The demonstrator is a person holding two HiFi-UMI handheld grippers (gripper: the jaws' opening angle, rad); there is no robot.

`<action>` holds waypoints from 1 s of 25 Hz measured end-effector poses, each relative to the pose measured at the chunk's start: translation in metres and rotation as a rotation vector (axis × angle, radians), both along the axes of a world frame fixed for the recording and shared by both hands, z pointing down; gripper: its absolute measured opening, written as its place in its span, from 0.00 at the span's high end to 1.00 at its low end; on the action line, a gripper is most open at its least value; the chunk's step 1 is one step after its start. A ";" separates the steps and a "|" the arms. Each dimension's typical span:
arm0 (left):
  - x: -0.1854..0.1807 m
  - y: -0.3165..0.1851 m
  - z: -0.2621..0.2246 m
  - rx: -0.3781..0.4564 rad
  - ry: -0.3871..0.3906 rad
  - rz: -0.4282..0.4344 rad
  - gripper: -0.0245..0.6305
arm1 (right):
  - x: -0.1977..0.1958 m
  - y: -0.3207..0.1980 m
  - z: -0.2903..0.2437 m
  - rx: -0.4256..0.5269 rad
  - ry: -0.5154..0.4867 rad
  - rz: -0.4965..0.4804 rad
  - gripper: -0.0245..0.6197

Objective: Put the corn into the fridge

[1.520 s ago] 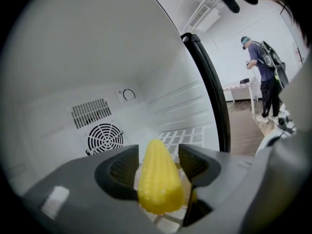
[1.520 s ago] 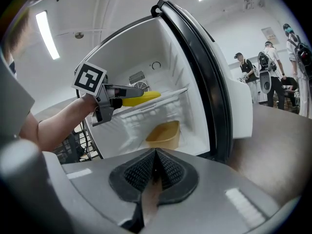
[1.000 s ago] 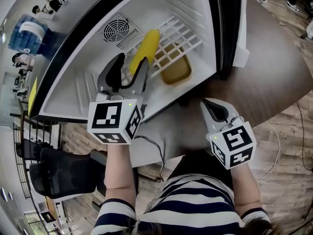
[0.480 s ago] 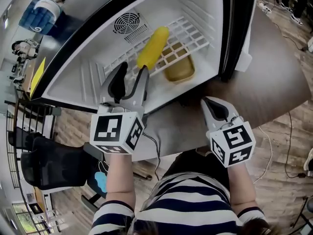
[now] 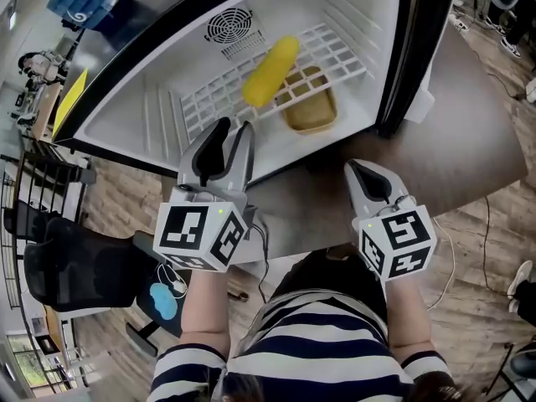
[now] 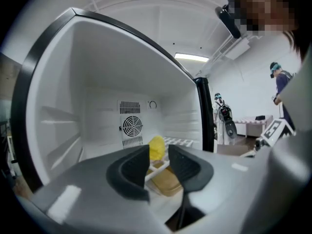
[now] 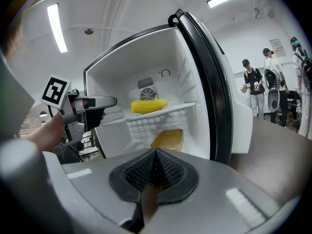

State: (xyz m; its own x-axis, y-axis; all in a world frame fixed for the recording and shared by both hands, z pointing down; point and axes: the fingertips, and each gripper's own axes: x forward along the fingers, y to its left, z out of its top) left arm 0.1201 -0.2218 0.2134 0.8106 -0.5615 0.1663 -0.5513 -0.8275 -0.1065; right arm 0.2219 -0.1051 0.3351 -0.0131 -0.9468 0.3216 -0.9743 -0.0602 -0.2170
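A yellow corn cob (image 5: 270, 71) lies on the white wire shelf (image 5: 209, 99) inside the open fridge (image 5: 159, 115); it also shows as corn (image 6: 156, 147) past the left jaws and as corn (image 7: 148, 106) in the right gripper view. My left gripper (image 5: 228, 141) is open and empty, in front of the fridge mouth, apart from the corn. Below and right of the fridge my right gripper (image 5: 368, 179) is shut with nothing in it, over the brown floor.
A yellow tub (image 5: 308, 111) sits under the shelf on the fridge floor. The fridge door (image 5: 416, 48) stands open at the right. A round fan grille (image 5: 229, 24) marks the back wall. A black chair (image 5: 67, 266) stands at the left. People (image 7: 263, 82) stand beyond the door.
My left gripper has drawn back out of the fridge, away from the corn, which stays on the shelf. The right gripper has held its place.
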 end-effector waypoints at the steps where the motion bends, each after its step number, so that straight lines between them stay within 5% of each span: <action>1: -0.002 0.002 0.003 -0.012 0.003 0.002 0.96 | 0.000 0.000 0.000 0.000 0.002 0.003 0.97; 25: -0.020 0.024 0.071 -0.148 -0.087 -0.002 0.96 | 0.007 -0.001 0.000 0.000 0.053 0.070 0.97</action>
